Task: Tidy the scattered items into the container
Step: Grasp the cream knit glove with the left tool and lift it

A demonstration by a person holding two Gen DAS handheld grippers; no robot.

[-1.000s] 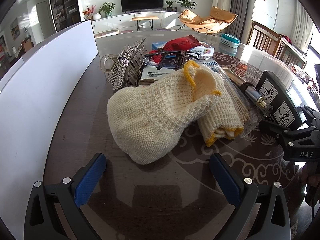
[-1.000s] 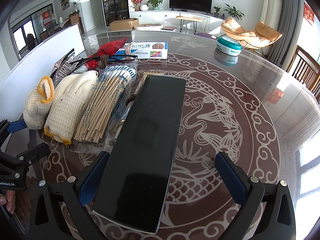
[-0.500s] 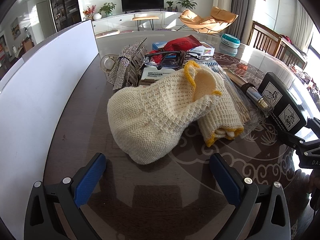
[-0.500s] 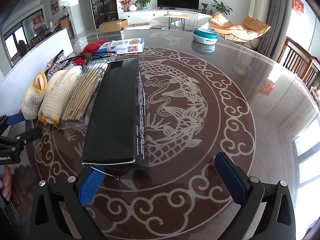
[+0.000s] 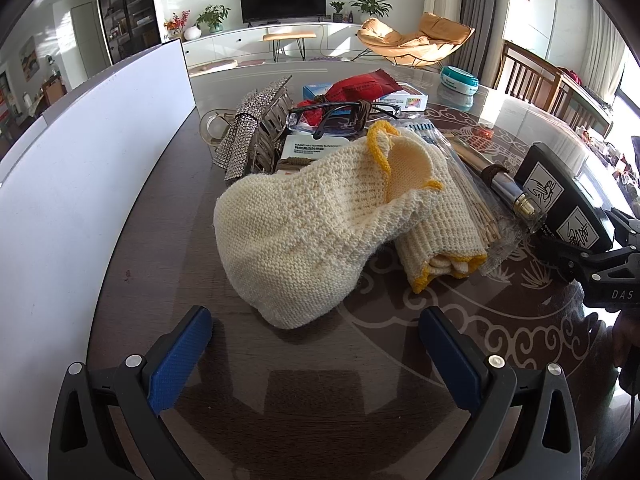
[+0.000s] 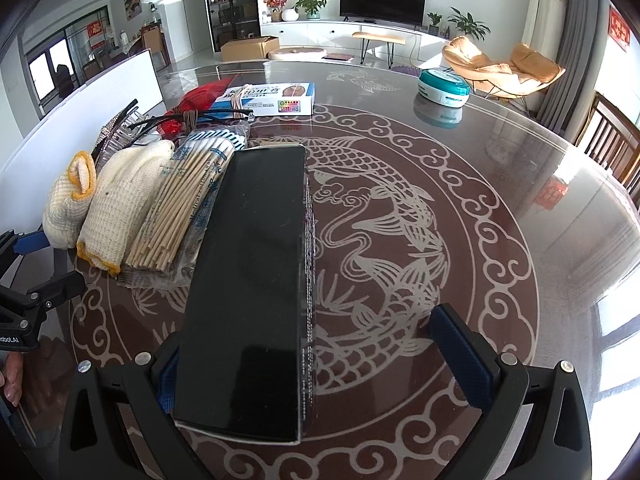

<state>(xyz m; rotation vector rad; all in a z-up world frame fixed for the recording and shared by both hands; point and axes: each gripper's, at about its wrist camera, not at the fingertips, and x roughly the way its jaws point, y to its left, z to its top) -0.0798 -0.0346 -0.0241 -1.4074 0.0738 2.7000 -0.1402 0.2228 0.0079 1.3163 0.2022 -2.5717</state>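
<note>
The left gripper point(image 5: 316, 350) gapes wide and empty at lower centre, a cream knitted glove point(image 5: 304, 232) beyond it on the patterned glass tabletop point(image 5: 460, 320). The right gripper point(image 6: 320, 350), wide apart, grips nothing; a long black rectangular box point(image 6: 252, 280) lies against its left finger point(image 6: 168, 376), centre-left.

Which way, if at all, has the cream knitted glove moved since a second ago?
No. The cream knitted glove lies in the same place against the table's scroll pattern.

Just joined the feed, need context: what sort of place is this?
A home living and dining room, most likely: a TV on a low cabinet, a lounge chair, and a round dining table with wooden chairs.
</note>
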